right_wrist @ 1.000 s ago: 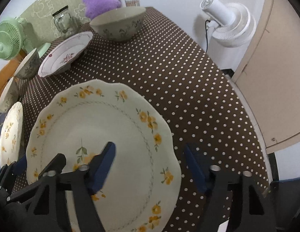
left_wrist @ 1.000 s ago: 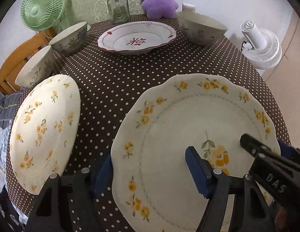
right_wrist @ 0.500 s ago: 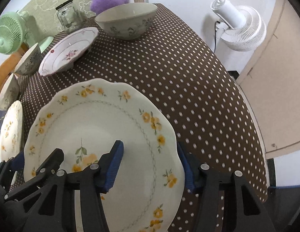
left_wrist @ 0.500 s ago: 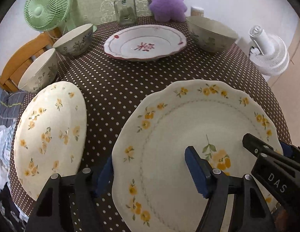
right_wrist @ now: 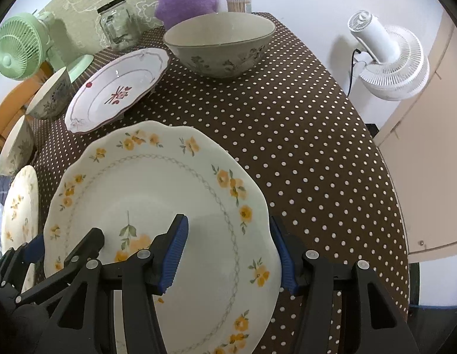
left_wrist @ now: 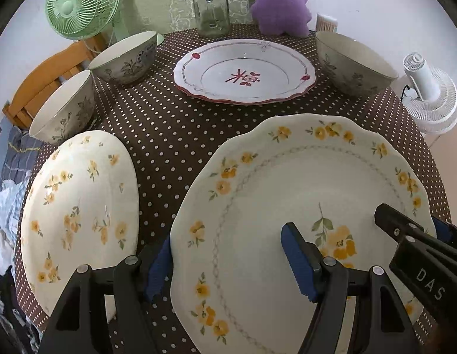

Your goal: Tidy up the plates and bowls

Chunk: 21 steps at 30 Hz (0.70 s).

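large plate (left_wrist: 302,194) nearest | oval plate (left_wrist: 81,206) left | deep plate (left_wrist: 244,72) behind, between bowls (left_wrist: 125,57)

The plates (left_wrist: 302,183) and bowls (left_wrist: 126,56) look like glossy glazed ceramic. The jar (left_wrist: 211,8) is clear glass. The table (left_wrist: 169,124) wears smooth dotted cloth.
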Tool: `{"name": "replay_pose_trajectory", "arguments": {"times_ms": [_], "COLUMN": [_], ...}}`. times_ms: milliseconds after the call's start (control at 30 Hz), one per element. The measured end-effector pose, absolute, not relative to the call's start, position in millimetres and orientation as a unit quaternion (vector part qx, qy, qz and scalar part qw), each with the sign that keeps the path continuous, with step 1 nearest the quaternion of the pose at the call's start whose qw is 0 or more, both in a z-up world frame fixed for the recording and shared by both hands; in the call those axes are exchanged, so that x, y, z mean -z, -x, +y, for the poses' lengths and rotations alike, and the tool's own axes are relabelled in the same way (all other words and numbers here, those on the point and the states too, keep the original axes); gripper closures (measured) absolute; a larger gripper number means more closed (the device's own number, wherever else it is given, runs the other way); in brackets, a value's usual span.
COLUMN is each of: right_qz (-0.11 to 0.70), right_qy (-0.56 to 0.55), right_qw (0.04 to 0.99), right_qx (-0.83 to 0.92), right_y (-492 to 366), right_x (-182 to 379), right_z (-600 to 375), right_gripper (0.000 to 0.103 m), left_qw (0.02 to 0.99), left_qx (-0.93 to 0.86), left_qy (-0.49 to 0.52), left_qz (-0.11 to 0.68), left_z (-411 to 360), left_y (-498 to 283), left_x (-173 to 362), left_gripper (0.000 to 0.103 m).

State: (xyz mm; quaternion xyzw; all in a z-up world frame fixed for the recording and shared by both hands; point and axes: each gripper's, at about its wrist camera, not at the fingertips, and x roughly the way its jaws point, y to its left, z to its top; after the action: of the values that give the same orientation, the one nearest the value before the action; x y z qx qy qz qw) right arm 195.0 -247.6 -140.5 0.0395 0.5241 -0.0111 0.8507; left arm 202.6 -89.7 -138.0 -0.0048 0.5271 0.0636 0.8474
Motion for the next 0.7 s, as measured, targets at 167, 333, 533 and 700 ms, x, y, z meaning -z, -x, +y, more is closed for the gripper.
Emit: {"name": "replay_pose_trajectory", "arguments": {"times_ms": [167,333,533,700], "right_qz": [0.531,0.509,0.491,0.476], "right_qy": [-0.047,-0.038,-0.041,-0.034], "right_qw": [0.846,0.860,0.870,0.879], "right_qx": [0.007,0.003,0.000,0.003], "right_y": [-197,-194,-184,-173], "right_x": [145,135,119,102], "right_z": [-249,-250,-250,-235], "right_gripper": [0.043,0.029,0.023,0.023], "left_qw": [0.844,0.843,0.853,0.865], "left_qx": [-0.059,-0.070,-0.067,-0.050], "left_qy": [0.000,0.009,0.014,0.013], "left_qz": [0.533,0.533,0.518,0.498], "left_z": [-92,-86,-77,-63], "left_y": [-205,-199,-188,-180], "left_x": [138,133,113,95], "left_gripper": [0.024,0.014,0.009,0.007]}}
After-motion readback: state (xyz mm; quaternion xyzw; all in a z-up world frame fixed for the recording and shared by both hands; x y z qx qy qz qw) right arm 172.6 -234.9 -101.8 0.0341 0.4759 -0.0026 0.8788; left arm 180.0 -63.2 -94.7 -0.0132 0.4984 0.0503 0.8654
